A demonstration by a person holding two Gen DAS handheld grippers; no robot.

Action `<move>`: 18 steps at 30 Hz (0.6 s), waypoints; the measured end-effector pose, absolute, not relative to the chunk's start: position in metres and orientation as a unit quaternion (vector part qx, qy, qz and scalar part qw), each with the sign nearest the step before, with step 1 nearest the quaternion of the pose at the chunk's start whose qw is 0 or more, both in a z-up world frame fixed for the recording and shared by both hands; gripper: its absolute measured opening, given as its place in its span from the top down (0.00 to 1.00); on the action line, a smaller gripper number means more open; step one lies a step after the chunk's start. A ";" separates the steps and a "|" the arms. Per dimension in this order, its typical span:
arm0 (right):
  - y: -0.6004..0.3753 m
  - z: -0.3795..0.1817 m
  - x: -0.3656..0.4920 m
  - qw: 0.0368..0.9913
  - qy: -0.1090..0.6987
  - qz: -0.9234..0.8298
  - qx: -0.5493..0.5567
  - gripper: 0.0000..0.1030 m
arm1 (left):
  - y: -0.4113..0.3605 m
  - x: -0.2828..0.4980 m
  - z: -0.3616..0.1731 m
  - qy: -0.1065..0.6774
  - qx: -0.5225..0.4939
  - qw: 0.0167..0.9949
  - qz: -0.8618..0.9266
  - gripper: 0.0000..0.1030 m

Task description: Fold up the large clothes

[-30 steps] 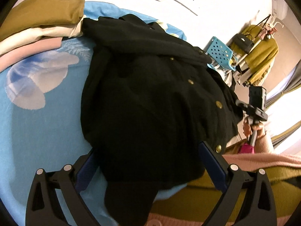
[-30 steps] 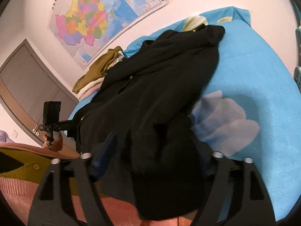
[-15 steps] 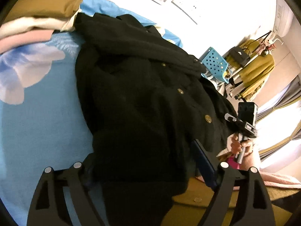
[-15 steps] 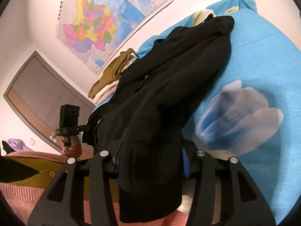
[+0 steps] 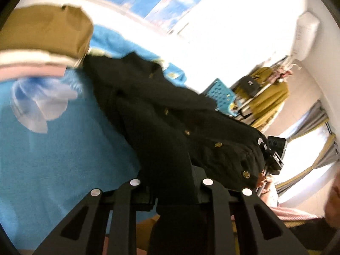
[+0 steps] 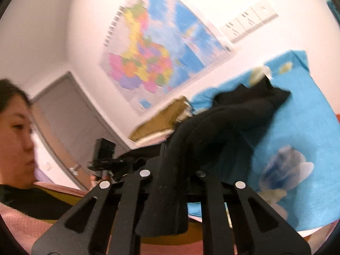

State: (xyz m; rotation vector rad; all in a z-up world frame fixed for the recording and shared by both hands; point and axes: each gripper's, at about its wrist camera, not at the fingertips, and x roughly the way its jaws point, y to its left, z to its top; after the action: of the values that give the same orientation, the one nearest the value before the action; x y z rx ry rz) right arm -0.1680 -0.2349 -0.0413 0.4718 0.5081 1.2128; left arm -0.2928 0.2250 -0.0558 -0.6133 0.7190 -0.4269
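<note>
A black coat (image 5: 170, 131) with gold buttons lies across the blue flower-print bed sheet (image 5: 53, 148). Its near edge is raised off the bed. My left gripper (image 5: 172, 182) has its jaws closing, with a fold of the coat's hem pinched between the fingers. In the right wrist view the coat (image 6: 223, 123) stretches away over the sheet (image 6: 301, 127). My right gripper (image 6: 173, 171) is also closing, and a hanging flap of the coat is squeezed between its fingers. Each gripper shows small in the other's view, at the coat's opposite corner.
Folded clothes in mustard, cream and pink (image 5: 42, 34) are stacked at the head of the bed. A blue perforated basket (image 5: 221, 93) and a rack of mustard garments (image 5: 269, 97) stand beyond the bed. A wall map (image 6: 157, 48) hangs above. The person's head (image 6: 12, 93) is at the left.
Both grippers went from wide open around the coat's near edge to closed on it. Both rose and tilted up, lifting that edge off the bed.
</note>
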 end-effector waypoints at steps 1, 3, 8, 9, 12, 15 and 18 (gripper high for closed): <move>-0.233 -0.040 -0.175 0.773 0.231 0.557 0.198 0.90 | 0.225 -0.297 -0.052 0.340 -0.292 0.870 -0.206 0.80; -0.228 -0.048 -0.175 0.768 0.254 0.551 0.205 0.89 | 0.228 -0.303 -0.053 0.346 -0.295 0.867 -0.204 0.79; -0.222 -0.075 -0.161 0.759 0.312 0.529 0.219 0.89 | 0.235 -0.290 -0.078 0.390 -0.327 0.837 -0.201 0.79; -0.223 -0.074 -0.160 0.757 0.308 0.530 0.227 0.89 | 0.234 -0.288 -0.079 0.389 -0.330 0.836 -0.202 0.79; -0.227 -0.066 -0.158 0.762 0.300 0.526 0.229 0.89 | 0.238 -0.284 -0.071 0.380 -0.336 0.836 -0.208 0.79; -0.223 -0.052 -0.145 0.762 0.292 0.526 0.239 0.89 | 0.236 -0.270 -0.056 0.384 -0.321 0.841 -0.204 0.79; -0.220 -0.042 -0.127 0.760 0.292 0.522 0.255 0.88 | 0.242 -0.256 -0.047 0.388 -0.322 0.839 -0.205 0.79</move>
State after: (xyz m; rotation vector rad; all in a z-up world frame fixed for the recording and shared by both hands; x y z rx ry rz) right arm -0.1275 -0.2195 -0.0420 0.5550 0.6360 1.1369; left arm -0.2561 0.2417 -0.0467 -0.6804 0.8198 -0.4331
